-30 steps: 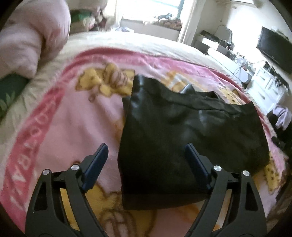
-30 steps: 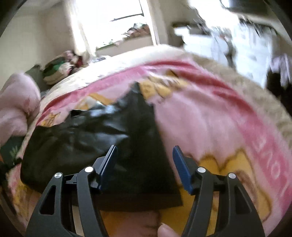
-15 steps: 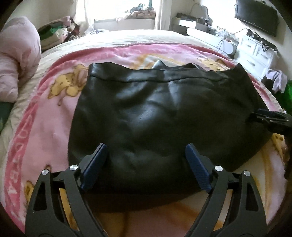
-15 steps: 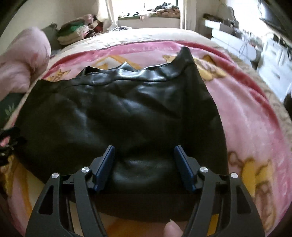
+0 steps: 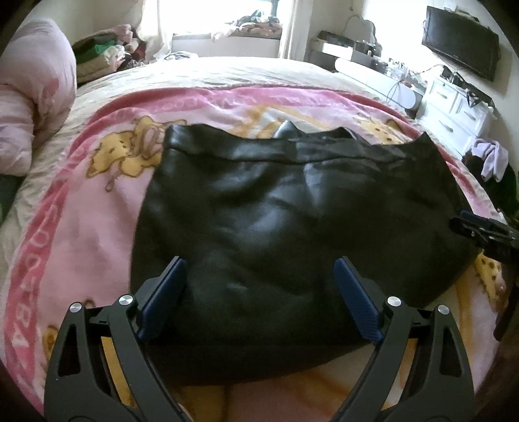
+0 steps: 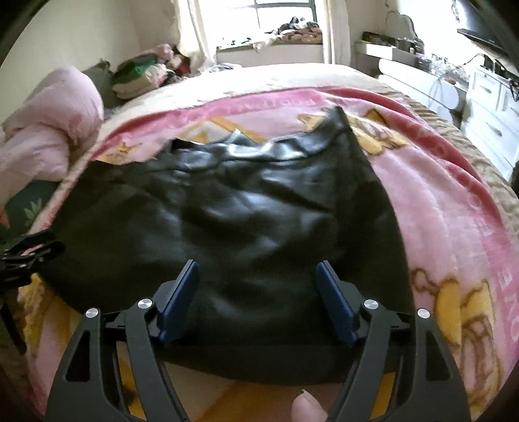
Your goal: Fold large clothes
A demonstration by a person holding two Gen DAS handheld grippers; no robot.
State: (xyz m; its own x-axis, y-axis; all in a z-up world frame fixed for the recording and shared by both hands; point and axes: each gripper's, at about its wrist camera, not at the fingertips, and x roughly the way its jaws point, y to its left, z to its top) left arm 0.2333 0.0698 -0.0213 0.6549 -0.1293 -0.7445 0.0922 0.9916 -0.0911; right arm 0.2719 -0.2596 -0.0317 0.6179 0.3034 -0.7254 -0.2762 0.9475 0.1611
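A black leather-like garment (image 5: 285,220) lies folded flat on a pink cartoon blanket (image 5: 81,207) on the bed. It also shows in the right wrist view (image 6: 246,220). My left gripper (image 5: 259,276) is open and empty, its blue pads (image 5: 165,292) just above the garment's near edge. My right gripper (image 6: 258,279) is open and empty, over the same near edge further right. The right gripper's tip shows at the right edge of the left wrist view (image 5: 476,227). The left gripper's tip shows at the left edge of the right wrist view (image 6: 29,250).
A rolled pink duvet (image 5: 32,97) lies at the left of the bed. A pile of clothes (image 5: 103,55) sits behind it. White drawers (image 5: 454,110) and a wall TV (image 5: 460,42) stand to the right. A window (image 6: 285,16) is at the back.
Both grippers have swung from the garment's sides to face it squarely from its near edge. The garment lies as before.
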